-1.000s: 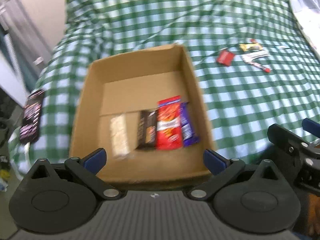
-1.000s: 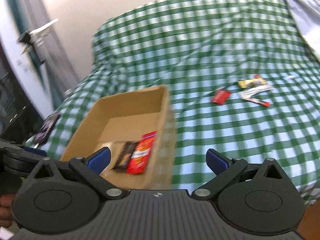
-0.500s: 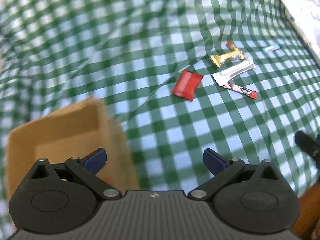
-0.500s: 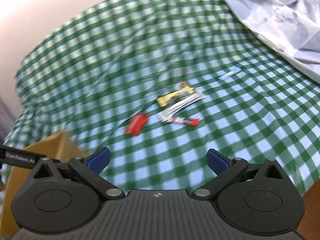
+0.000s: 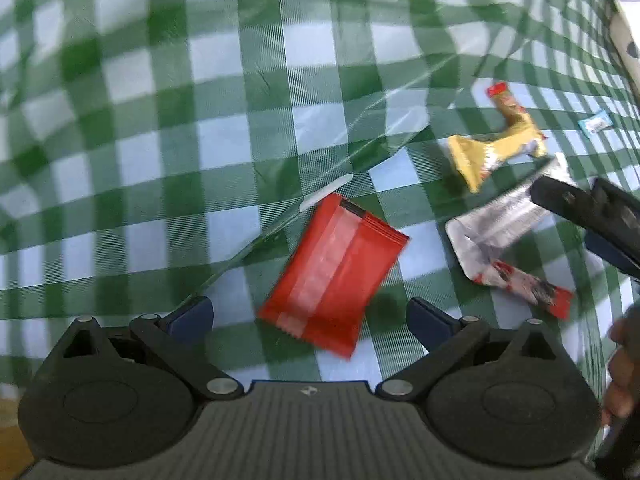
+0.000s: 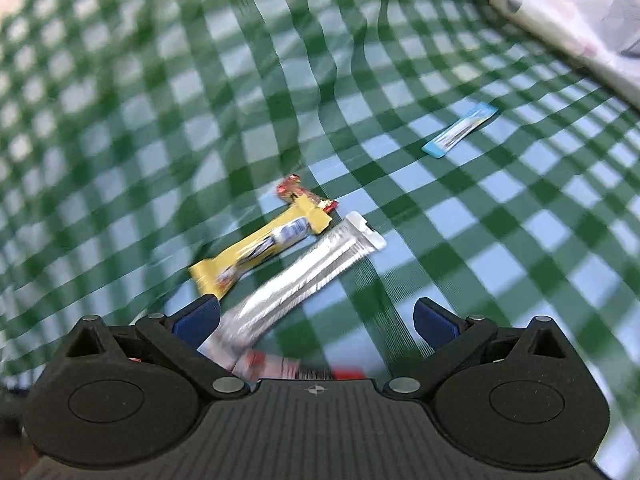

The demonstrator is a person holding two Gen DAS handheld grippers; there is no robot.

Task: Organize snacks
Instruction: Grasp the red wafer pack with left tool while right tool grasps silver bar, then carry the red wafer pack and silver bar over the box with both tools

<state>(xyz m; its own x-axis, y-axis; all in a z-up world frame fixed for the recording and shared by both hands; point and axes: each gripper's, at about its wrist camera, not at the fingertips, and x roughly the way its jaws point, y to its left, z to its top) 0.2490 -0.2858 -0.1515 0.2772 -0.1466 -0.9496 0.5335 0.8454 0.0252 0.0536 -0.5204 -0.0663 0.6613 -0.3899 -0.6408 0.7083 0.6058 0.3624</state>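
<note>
Left gripper spread, empty; red packet at lower centre between its fingers, long axis tilted right. Right gripper spread over silver bar, contact unclear through blur.

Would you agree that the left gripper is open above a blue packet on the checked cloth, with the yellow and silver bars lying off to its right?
Not quite: the packet under the open left gripper is red, not blue, as the left wrist view shows. The yellow bar and silver bar do lie to its right on the checked cloth.
</note>
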